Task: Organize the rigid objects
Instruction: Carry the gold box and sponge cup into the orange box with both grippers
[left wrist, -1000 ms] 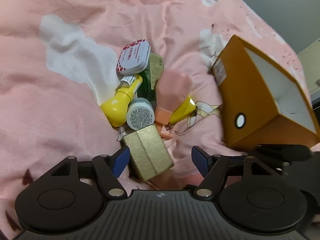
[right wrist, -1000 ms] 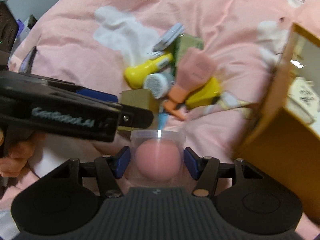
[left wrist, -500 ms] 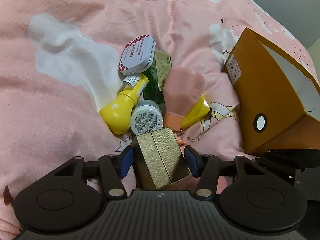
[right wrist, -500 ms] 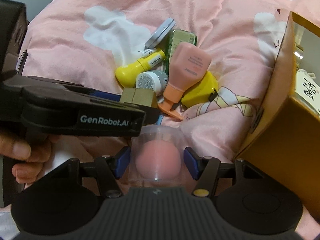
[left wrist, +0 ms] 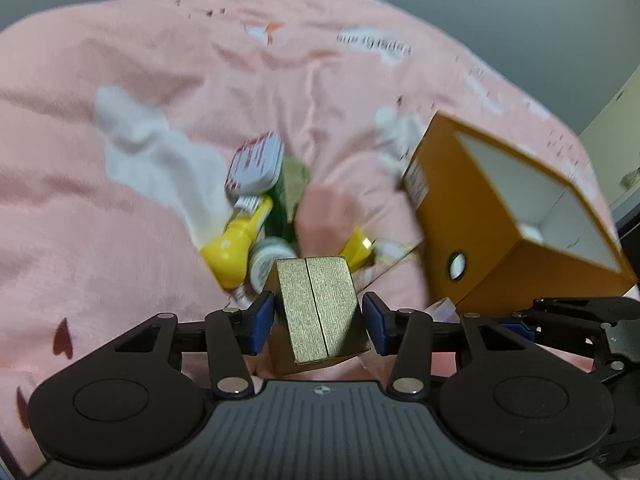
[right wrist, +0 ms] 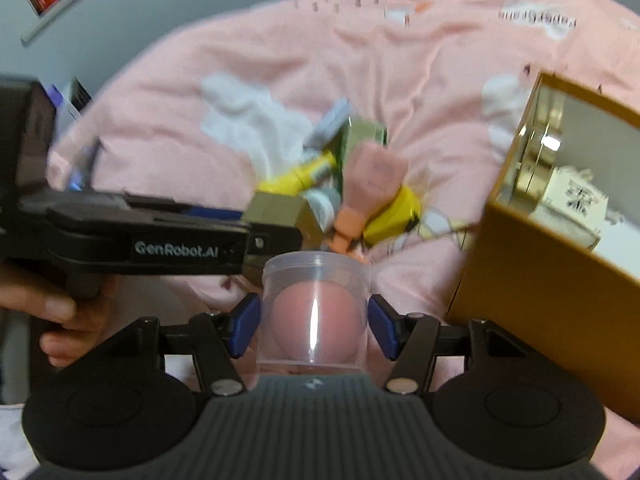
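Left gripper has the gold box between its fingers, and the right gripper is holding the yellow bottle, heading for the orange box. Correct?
Not quite. The right gripper holds a clear jar with a pink ball inside, as the right wrist view shows. The yellow bottle lies in the pile on the pink bedding. The left gripper does hold the gold box.

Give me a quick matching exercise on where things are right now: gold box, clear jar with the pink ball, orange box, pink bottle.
Things:
1. gold box
2. clear jar
3. orange box
4. pink bottle

States:
A. lying in the pile on the pink bedspread
B. held between the left gripper's fingers
C. open, standing to the right of the pile
D. held between the right gripper's fingers

Pairs: 1-B, 2-D, 3-C, 4-A
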Tool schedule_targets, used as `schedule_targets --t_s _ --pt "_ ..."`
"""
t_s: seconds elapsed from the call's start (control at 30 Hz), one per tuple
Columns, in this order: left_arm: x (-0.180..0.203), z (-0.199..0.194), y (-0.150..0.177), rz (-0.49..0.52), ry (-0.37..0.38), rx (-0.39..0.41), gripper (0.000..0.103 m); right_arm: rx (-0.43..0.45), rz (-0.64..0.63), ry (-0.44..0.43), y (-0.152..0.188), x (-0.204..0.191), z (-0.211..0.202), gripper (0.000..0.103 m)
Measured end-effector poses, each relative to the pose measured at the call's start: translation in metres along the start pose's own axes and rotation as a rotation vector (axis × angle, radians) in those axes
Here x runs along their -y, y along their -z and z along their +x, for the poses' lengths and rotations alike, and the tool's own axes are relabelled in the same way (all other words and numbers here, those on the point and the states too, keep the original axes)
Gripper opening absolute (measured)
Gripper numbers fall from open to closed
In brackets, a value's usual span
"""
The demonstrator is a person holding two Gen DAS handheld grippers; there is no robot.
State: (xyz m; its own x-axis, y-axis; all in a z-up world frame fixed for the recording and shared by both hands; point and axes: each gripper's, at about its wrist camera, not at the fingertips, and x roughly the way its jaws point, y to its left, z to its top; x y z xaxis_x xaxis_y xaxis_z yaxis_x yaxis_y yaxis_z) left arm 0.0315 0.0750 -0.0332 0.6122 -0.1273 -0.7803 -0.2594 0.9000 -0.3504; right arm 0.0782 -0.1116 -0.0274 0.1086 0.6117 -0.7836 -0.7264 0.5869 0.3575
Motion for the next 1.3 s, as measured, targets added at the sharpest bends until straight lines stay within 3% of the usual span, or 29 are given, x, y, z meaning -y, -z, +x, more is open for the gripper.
schedule_targets --t_s 0.37,0.6,0.73,1.0,1.17,1.3 --pt "0.022 -0.032 -0.022 0.026 0.08 0.142 0.053 0.251 -0.014 0.051 0.001 0.002 -0.071 0.059" --pt "0.06 -0.039 -0.051 0.097 0.162 0.228 0.053 0.375 -0.021 0.14 -0.007 0.015 -0.107 0.059" --pt "0.089 -0.033 -0.066 0.139 0.222 0.254 0.053 0.396 0.004 0.244 -0.014 0.035 -0.12 0.059" --pt "0.138 0.014 -0.092 0.174 0.363 0.118 0.053 0.326 0.08 0.388 -0.017 0.096 -0.139 0.059" --pt "0.163 0.056 -0.109 0.194 0.457 -0.054 0.053 0.227 0.201 0.393 -0.018 0.148 -0.135 0.059" --pt "0.171 0.089 -0.127 0.189 0.48 -0.16 0.053 0.166 0.276 0.372 -0.021 0.181 -0.126 0.059"
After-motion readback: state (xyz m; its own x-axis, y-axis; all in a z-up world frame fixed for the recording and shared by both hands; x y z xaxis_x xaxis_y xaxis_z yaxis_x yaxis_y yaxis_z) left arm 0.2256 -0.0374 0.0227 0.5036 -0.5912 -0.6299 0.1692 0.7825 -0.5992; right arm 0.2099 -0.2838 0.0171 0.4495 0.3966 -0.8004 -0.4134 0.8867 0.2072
